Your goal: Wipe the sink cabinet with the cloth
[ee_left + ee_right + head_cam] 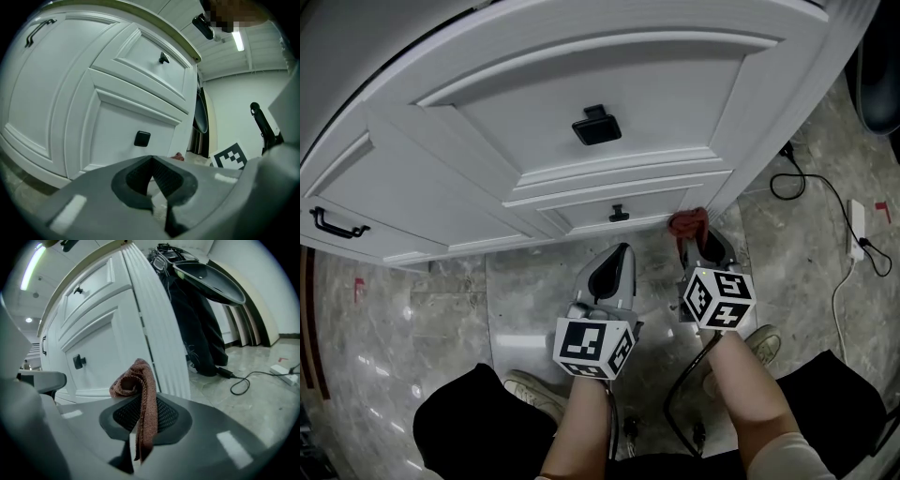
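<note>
Your right tool point(697, 246) is closed on the reddish-brown cloth point(686, 222). The cloth stands up out of the jaws, near the lower right corner of the white sink cabinet point(534, 84). Your left tool point(612, 267) has its jaws together with nothing between them, low in front of the door with the black square knob point(596, 125).

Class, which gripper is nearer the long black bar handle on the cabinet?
Left. The left gripper is right of the bar handle; the right gripper, holding the cloth, lies even farther right.
</note>
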The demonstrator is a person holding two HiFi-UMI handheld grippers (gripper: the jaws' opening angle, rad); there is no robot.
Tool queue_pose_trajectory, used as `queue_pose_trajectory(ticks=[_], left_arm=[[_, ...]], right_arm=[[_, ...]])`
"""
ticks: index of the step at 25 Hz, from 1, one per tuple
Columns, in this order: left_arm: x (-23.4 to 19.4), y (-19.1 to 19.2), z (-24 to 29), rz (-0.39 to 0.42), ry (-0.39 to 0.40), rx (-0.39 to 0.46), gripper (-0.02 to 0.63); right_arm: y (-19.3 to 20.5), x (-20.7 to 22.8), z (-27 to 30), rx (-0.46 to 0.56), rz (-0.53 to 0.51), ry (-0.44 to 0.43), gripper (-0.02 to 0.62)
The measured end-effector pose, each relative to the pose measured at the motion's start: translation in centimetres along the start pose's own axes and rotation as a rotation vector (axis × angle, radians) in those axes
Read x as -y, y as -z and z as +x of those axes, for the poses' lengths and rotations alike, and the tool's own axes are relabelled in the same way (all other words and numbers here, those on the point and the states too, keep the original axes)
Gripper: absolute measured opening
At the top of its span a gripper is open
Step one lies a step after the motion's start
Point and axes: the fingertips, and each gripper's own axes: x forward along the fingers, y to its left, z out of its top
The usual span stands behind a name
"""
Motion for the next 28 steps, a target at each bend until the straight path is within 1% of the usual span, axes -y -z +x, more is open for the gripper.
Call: queue_pose_trajectory(ticks=[6, 10, 13, 15, 16, 18, 20, 23, 28], left_arm=[[0.7, 0.5, 0.3, 0.005, 0.014, -0.009, 0.0], [0.5, -0.2, -0.1, 0.006, 0.007, 0.001, 0.0], [0.1, -1.4, -0.7, 0.008, -0.004, 0.019, 0.0], [-0.1, -2.4, -1.4, 0.022, -0.007, 0.027, 0.0], [-0.1, -2.9, -1.8, 0.042, -0.007, 0.026, 0.0], [0.2, -4.2, -2.7, 0.108, -0.011, 0.028, 0.0], [0.6, -5.7, -3.8, 0.16, -0.023, 0.058, 0.0], [1.6, -7.6, -5.6, 0.151, -0.023, 0.12, 0.0], [3.4, -10.6, -9.4, 0.135, -0.025, 0.186, 0.0]], right_arm=[[-0.3, 3.5, -0.9, -0.004, 0.063, 0.061, 0.08], [-1.3, 3.1, -2.1, 0.008, 0.065, 0.061, 0.08], [-2.3, 1.4, -3.1, 0.023, 0.053, 0.05, 0.081], [-3.1, -0.2, -3.8, 0.032, 0.021, 0.036, 0.081], [-3.5, -1.2, -4.2, 0.04, 0.001, 0.025, 0.081], [-4.7, -3.4, -5.2, 0.064, -0.041, -0.003, 0.081], [-6.1, -5.3, -6.3, 0.099, -0.087, -0.026, 0.081], [-7.7, -7.5, -8.5, 0.145, -0.152, -0.039, 0.081], [-8.9, -10.0, -12.6, 0.182, -0.196, -0.042, 0.083]])
